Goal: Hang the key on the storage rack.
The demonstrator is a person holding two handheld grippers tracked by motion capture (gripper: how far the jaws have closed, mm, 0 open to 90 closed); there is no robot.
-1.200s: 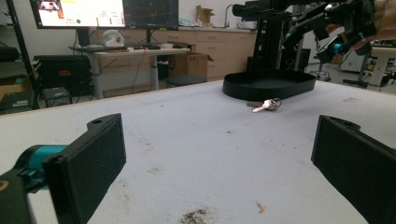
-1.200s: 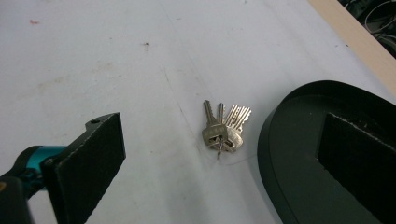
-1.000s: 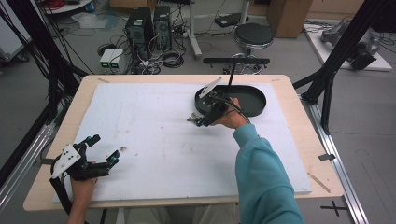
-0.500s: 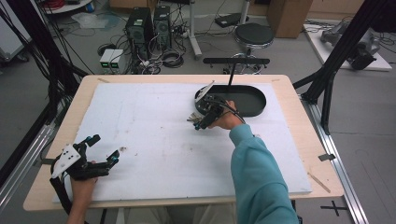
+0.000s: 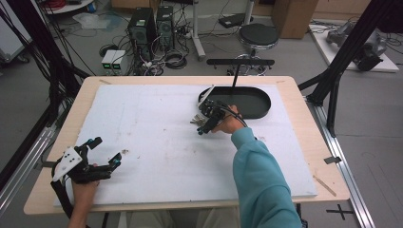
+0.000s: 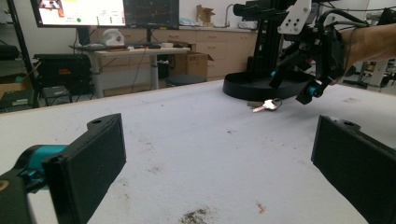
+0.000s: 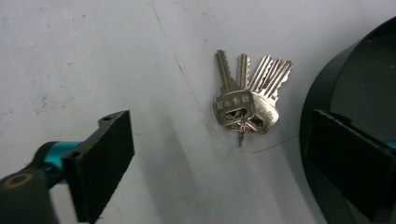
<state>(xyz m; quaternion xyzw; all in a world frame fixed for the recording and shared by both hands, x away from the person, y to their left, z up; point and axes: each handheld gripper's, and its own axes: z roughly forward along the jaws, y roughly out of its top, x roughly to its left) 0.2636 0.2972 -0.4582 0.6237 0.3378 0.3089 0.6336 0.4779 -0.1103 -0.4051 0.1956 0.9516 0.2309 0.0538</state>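
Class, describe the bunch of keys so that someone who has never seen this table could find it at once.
Start at the black oval tray at the far side of the white table. Just outside its left end, under the open right gripper, lies the bunch of keys. It is silver, fanned out, the only metal thing there.

Right gripper hovered over some keys just beside the black tray; left gripper sat at the counter's near-left corner.
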